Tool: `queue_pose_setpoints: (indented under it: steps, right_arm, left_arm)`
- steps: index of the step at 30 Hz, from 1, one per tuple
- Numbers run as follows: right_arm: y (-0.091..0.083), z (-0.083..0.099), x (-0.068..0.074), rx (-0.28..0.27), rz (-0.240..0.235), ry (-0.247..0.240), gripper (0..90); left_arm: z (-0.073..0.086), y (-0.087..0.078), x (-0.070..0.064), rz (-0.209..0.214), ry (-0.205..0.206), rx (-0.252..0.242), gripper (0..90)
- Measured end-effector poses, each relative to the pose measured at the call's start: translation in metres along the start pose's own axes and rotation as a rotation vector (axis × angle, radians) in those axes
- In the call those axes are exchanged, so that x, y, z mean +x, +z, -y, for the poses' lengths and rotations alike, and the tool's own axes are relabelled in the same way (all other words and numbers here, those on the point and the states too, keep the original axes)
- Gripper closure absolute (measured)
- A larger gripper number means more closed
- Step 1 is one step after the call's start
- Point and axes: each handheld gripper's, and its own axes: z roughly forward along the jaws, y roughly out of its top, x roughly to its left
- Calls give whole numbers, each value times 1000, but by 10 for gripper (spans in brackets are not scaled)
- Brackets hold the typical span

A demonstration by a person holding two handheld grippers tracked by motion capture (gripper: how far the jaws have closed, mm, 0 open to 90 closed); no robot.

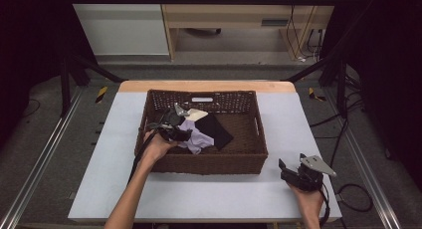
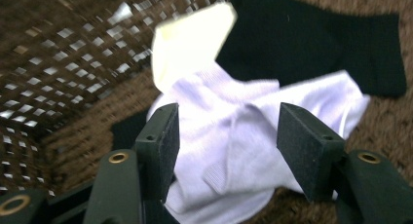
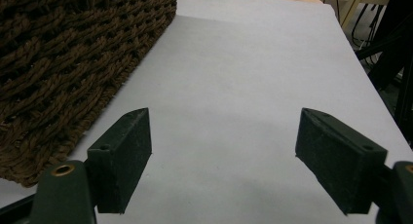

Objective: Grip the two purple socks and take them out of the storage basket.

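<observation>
Left gripper (image 2: pixel 228 136) inside basket (image 1: pixel 249 162), frame centre, jaws apart astride lilac sock (image 2: pixel 253 136), poised to pinch. Black sock (image 2: pixel 311 44) behind. Right gripper (image 1: pixel 297 174) lower right, jaws apart, idle on table (image 3: pixel 243 87).

The basket (image 1: pixel 249 162) sits in the middle of the table (image 1: pixel 199 194), toward its far edge. Inside, at its left half, socks lie heaped: one sock (image 2: pixel 253 136) on top at the front, another (image 2: pixel 316 44) behind and to its right, a third (image 2: pixel 190 39) behind it. The left gripper (image 1: pixel 180 134) is in the basket over the heap. The right gripper (image 1: pixel 296 175) is on the table, right of the basket's near corner.
</observation>
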Motion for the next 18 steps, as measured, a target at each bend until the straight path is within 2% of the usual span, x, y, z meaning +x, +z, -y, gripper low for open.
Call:
queue_pose_setpoints:
  steps: [5, 9, 12, 13, 14, 15, 16, 18]
  right_arm:
    - [0, 0, 0, 4, 0, -2, 207]
    - [0, 0, 1, 7, -1, -4, 206]
    - [1, 0, 1, 10, -3, -8, 206]
    - [1, 0, 1, 10, -2, -12, 206]
    - [1, 0, 1, 10, -2, -12, 206]
    - [0, 0, 2, 12, -3, -13, 205]
    - [0, 0, 2, 12, -3, -13, 205]
    - [0, 0, 1, 7, -4, -18, 206]
  left_arm:
    - [1, 4, 1, 22, -11, 37, 433]
    - [1, 7, 0, 46, 0, 69, 510]
    - [1, 7, 0, 62, 3, 81, 610]
    - [1, 7, -1, 67, 6, 87, 685]
    - [1, 7, -1, 65, 10, 89, 685]
    - [1, 7, -1, 59, 11, 88, 764]
    - [1, 6, -1, 61, 9, 86, 764]
    - [1, 5, 0, 61, 12, 79, 833]
